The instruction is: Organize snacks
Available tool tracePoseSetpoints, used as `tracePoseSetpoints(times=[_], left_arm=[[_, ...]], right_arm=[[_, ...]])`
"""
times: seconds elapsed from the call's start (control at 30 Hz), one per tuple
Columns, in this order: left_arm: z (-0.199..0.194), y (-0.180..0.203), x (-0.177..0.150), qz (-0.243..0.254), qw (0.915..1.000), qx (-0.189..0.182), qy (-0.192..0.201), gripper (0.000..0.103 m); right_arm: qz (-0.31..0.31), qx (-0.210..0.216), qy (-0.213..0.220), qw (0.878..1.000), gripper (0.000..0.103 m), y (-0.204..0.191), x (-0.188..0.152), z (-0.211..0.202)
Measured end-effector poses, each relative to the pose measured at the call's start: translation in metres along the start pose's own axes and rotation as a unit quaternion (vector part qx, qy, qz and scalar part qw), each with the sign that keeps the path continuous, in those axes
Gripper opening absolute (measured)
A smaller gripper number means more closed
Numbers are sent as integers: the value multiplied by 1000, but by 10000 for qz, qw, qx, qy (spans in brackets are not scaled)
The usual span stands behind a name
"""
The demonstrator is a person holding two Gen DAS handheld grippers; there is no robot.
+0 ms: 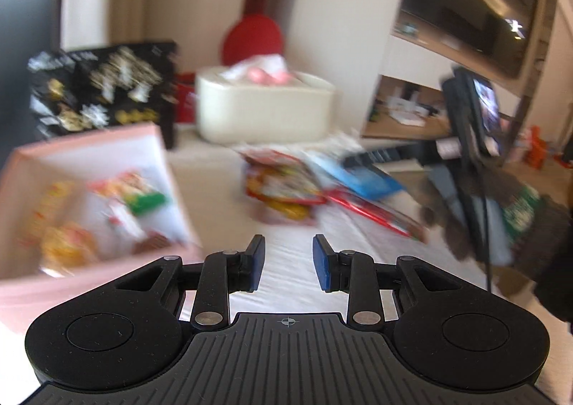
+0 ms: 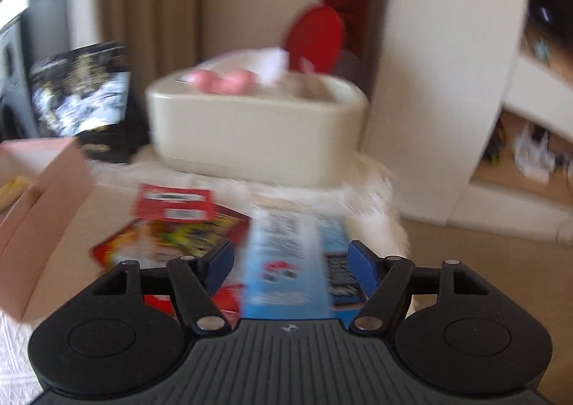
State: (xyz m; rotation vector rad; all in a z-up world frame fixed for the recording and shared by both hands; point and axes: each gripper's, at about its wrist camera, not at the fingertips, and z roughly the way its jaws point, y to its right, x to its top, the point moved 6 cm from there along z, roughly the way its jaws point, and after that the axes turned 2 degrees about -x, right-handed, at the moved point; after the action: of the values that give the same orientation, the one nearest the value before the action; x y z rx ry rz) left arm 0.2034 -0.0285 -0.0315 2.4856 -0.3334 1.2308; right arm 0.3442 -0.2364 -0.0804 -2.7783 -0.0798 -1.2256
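Both grippers empty: left gripper (image 1: 288, 263) fingers narrow, right gripper (image 2: 292, 267) fingers wide over glossy blue packet (image 2: 286, 261) (blurred).

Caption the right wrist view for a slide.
Open right claw straddles a blue snack box before a cream bin.

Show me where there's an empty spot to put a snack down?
The bare white cloth between the pink box and the pile of snack packets is free, running down to the left claw. It is crowded around the blue packet and red packets, and the pink box already holds snacks.
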Motion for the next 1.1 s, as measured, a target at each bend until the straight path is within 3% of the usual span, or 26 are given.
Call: tracePoseSetpoints(times=[0.13, 0.27, 0.33, 0.43, 0.53, 0.6, 0.7, 0.87, 1.1], left_arm=[[13, 5, -25, -510, 9983, -133, -228, 33], [11, -3, -38, -774, 9964, 46, -341, 33], [8, -5, -42, -780, 9961, 131, -388, 33], [2, -11, -46, -713, 9959, 319, -458, 33], [-3, -17, -52, -692, 9947, 517, -553, 33], [-3, -22, -54, -661, 9936, 668, -623, 33], [0, -25, -57, -625, 9924, 823, -669, 33], [-1, -24, -55, -578, 9928, 846, -624, 33], [-2, -18, -53, -494, 9934, 835, -609, 33]], right_arm=[[216, 668, 13, 9975, 71, -12, 3, 1], [-101, 923, 190, 9955, 71, -59, 20, 10], [-35, 1024, 82, 9947, 74, -77, 32, 26], [1, 983, -356, 9945, 75, -96, 42, 63], [-142, 638, -776, 9948, 75, -100, 38, 91], [-84, 697, -702, 9951, 71, -96, 34, 84], [-261, 898, -700, 9931, 54, -94, 26, 60], [-915, 1121, -804, 9862, 54, -97, -2, 14], [-1289, 2099, -1206, 9617, 54, -106, -37, -42]])
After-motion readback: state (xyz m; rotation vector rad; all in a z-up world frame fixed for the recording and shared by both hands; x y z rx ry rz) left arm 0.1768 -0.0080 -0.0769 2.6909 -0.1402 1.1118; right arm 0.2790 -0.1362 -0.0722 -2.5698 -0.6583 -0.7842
